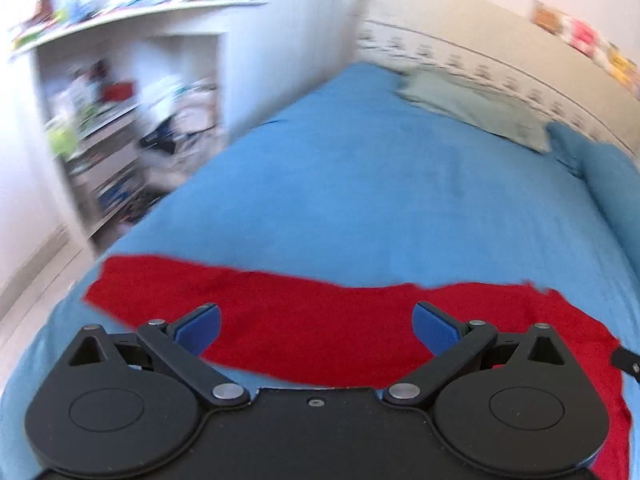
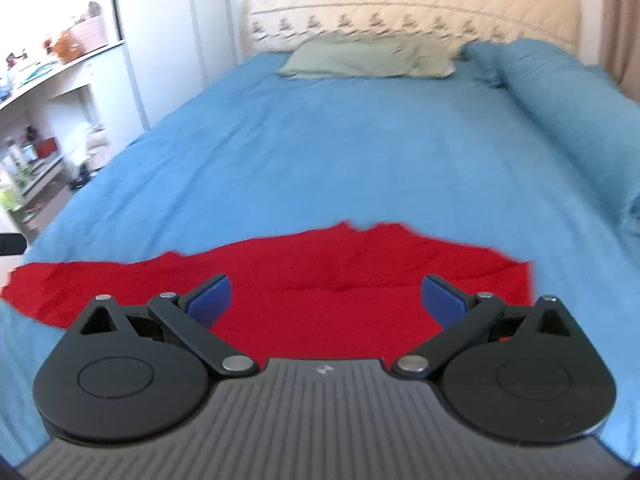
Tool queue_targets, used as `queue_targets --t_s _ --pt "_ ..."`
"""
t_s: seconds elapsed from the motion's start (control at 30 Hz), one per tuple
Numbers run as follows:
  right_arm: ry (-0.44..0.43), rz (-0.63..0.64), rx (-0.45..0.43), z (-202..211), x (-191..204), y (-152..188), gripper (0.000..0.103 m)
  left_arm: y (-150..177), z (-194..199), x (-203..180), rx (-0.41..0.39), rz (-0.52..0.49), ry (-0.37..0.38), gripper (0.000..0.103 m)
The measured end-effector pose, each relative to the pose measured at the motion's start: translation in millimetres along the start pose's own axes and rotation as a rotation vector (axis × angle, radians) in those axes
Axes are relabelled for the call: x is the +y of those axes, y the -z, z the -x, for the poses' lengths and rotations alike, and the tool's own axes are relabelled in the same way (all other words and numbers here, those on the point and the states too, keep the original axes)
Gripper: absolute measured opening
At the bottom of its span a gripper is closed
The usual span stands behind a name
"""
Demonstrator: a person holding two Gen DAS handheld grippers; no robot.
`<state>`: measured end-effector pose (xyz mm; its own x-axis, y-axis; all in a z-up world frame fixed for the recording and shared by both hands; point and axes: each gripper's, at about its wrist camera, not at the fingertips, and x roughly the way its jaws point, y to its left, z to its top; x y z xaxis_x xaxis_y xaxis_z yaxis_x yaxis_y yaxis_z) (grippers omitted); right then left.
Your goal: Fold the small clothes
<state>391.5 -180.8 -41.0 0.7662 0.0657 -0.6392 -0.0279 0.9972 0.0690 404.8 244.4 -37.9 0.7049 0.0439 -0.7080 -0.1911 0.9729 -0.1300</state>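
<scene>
A red garment (image 1: 320, 320) lies spread flat on the blue bedspread (image 1: 360, 200) near the foot of the bed. It also shows in the right wrist view (image 2: 328, 280). My left gripper (image 1: 316, 322) is open and empty, hovering over the garment's near edge, with its blue pads wide apart. My right gripper (image 2: 326, 296) is open and empty above the same garment. A black part of the right gripper (image 1: 628, 360) shows at the right edge of the left wrist view.
A pale green pillow (image 2: 368, 58) and a rolled blue blanket (image 2: 560, 92) lie by the quilted headboard (image 2: 400, 4). White shelves with clutter (image 1: 112, 120) stand left of the bed.
</scene>
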Motion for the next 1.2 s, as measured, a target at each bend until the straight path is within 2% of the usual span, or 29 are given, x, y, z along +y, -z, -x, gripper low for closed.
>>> queue_targets --t_s 0.17,0.23,0.3,0.4,0.53,0.63,0.73,0.83,0.87,0.9,1.03,1.13,1.2 --pt "-0.036 0.015 0.054 -13.1 65.3 12.8 0.103 1.7 -25.8 89.1 0.015 0.144 -0.034 0.102" --pt "-0.020 0.019 0.070 -19.7 89.5 20.0 0.103 3.8 -40.9 119.5 0.022 0.212 -0.015 0.100" --pt "-0.007 -0.013 0.078 -23.5 111.4 28.6 0.103 6.0 -59.5 144.4 0.046 0.278 0.011 0.092" --pt "-0.005 -0.074 0.099 -33.5 131.8 37.0 0.103 14.5 -82.7 173.8 0.089 0.355 0.029 0.083" --pt "0.022 -0.104 0.115 -42.2 159.4 49.3 0.103 24.4 -102.4 198.8 0.112 0.438 0.046 0.079" --pt "0.036 -0.102 0.118 -50.5 174.7 55.4 0.103 25.0 -107.5 204.1 0.094 0.440 0.052 0.077" --pt "0.044 -0.095 0.125 -58.6 183.3 59.8 0.103 19.4 -112.2 201.2 0.081 0.401 0.016 0.066" --pt "0.052 -0.102 0.133 -65.3 186.3 62.1 0.103 14.2 -119.7 201.7 0.072 0.373 -0.039 0.043" --pt "0.051 -0.108 0.133 -67.2 185.4 62.0 0.103 12.1 -123.5 202.8 0.073 0.366 -0.057 0.020" --pt "0.050 -0.115 0.132 -68.8 184.6 61.4 0.103 11.1 -123.8 202.8 0.073 0.365 -0.071 0.005" --pt "0.052 -0.127 0.122 -70.8 180.5 60.6 0.103 5.0 -116.1 198.4 0.043 0.370 -0.076 0.004" --pt "0.050 -0.145 0.110 -68.1 170.4 59.0 0.103 -9.8 -96.9 172.6 -0.012 0.292 -0.073 0.004" --pt "0.052 -0.154 0.099 -64.1 160.3 57.2 0.103 -24.4 -80.2 144.7 -0.057 0.234 -0.044 0.004"
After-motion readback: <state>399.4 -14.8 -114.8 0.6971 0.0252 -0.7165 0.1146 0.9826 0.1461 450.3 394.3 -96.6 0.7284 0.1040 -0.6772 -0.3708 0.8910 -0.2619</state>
